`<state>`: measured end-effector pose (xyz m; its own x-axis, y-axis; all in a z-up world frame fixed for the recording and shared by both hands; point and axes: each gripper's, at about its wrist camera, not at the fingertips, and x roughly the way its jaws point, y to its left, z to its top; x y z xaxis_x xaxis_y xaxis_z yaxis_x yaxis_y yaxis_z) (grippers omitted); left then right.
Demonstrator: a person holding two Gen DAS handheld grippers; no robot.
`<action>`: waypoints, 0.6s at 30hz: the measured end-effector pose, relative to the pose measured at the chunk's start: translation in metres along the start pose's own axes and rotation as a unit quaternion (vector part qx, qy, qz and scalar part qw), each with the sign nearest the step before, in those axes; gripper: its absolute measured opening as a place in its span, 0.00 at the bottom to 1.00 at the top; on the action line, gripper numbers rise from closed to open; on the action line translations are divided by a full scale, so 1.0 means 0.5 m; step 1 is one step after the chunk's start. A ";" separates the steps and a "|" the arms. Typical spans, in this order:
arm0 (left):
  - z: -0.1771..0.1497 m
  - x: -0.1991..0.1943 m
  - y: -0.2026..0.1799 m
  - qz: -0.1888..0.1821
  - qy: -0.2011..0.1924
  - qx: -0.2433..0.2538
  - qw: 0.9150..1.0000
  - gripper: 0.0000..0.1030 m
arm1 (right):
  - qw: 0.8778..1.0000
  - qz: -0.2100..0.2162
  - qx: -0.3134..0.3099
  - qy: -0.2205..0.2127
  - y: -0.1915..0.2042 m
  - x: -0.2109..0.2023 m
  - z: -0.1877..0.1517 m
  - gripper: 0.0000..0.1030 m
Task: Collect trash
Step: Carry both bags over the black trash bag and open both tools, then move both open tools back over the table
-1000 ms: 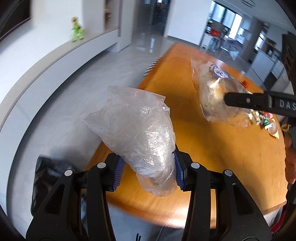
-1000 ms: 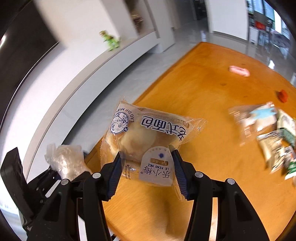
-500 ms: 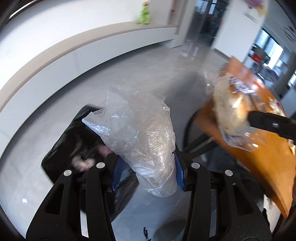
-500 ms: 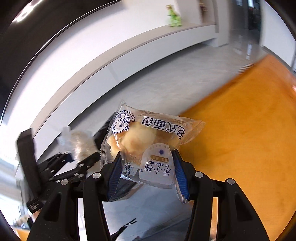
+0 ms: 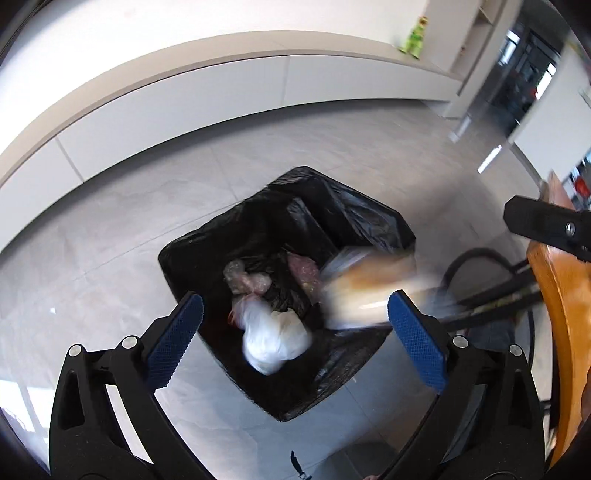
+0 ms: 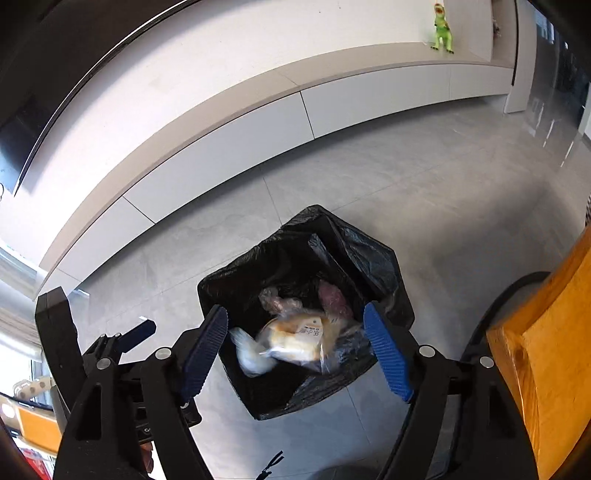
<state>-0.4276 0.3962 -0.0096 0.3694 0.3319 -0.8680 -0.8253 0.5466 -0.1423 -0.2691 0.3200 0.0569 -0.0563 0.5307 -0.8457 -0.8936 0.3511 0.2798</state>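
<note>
Nearest in each wrist view are the fingers themselves: the left gripper [image 5: 295, 332] has its blue pads spread wide with nothing between them, and the right gripper [image 6: 295, 347] is spread just as wide and empty.

Below both sits the bin lined with a black bag [image 5: 369, 218] on the grey tiled floor, close to the corner of the orange surface [image 6: 546, 343]. Two pieces of trash are blurred over its mouth: a crumpled clear plastic bag [image 5: 273, 339] toward the near rim, and a wrapped bread packet [image 6: 299, 336] beside it toward the surface side. Whether they are falling or already resting I cannot tell. Older wads of film [image 5: 245, 278] lie deeper in.

Both pieces look light, soft and slippery. The film crushes to nothing, so a pinch at its bunched neck suits it. The bread packet is puffier and squashes easily; gripping across its sealed end seems safest.

Farther off, a green toy dinosaur [image 6: 443, 27] stands on the long white ledge.
</note>
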 end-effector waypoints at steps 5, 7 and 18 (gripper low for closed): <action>0.009 0.001 0.017 -0.016 0.004 -0.018 1.000 0.94 | 1.000 0.013 0.002 -0.004 -0.013 -0.017 -0.013 0.75; 0.016 0.004 0.009 -0.019 0.003 -0.012 1.000 0.94 | 1.000 0.015 0.008 -0.003 -0.030 -0.026 -0.012 0.75; 0.018 -0.048 -0.112 -0.015 -0.024 0.078 0.997 0.94 | 0.998 0.023 0.053 -0.028 -0.115 -0.088 -0.051 0.75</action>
<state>-0.3862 0.3647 0.0236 0.4168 0.3477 -0.8399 -0.7381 0.6687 -0.0894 -0.2267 0.2569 0.0663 -0.0679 0.5895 -0.8049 -0.8382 0.4038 0.3665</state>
